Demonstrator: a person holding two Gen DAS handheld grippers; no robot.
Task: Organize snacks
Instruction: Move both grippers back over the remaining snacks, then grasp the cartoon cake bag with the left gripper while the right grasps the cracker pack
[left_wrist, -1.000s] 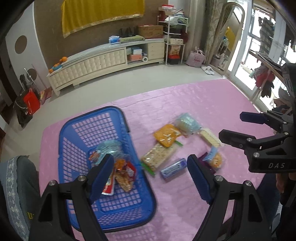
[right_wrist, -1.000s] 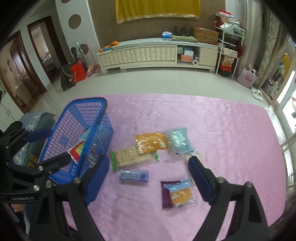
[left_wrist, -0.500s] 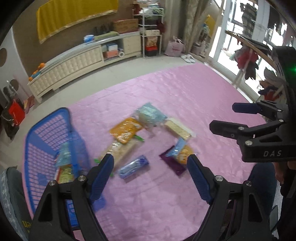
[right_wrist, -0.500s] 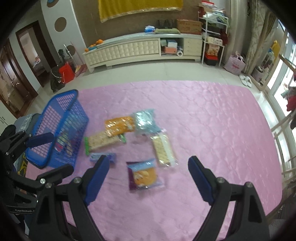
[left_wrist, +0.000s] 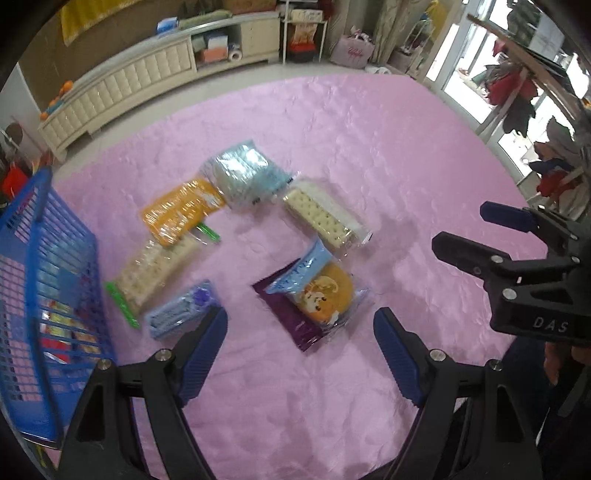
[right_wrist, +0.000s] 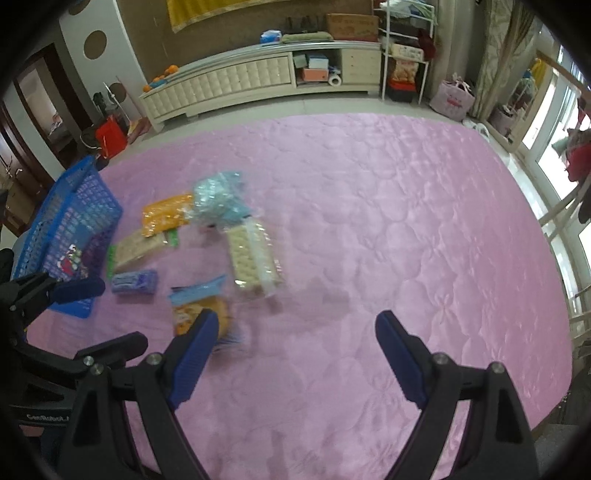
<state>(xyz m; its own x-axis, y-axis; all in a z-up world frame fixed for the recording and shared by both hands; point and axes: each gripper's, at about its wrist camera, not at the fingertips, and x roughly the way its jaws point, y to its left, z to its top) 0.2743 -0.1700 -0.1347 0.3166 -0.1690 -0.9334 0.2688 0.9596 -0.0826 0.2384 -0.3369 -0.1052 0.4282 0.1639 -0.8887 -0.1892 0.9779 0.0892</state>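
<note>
Both my grippers, left (left_wrist: 300, 332) and right (right_wrist: 297, 332), hang with jaws apart above snack packets (left_wrist: 314, 295) beside the blue basket (left_wrist: 44, 266) at the pink quilt's (left_wrist: 388, 155) edge.

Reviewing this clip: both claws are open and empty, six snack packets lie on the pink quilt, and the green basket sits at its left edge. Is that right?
Not quite: the basket is blue, not green, as the left wrist view shows. The rest holds: the left claw and right claw are open and empty, and six snack packets lie on the pink quilt.

Pink quilted cloth (left_wrist: 332, 122), cream cabinet (right_wrist: 236, 83)
</note>
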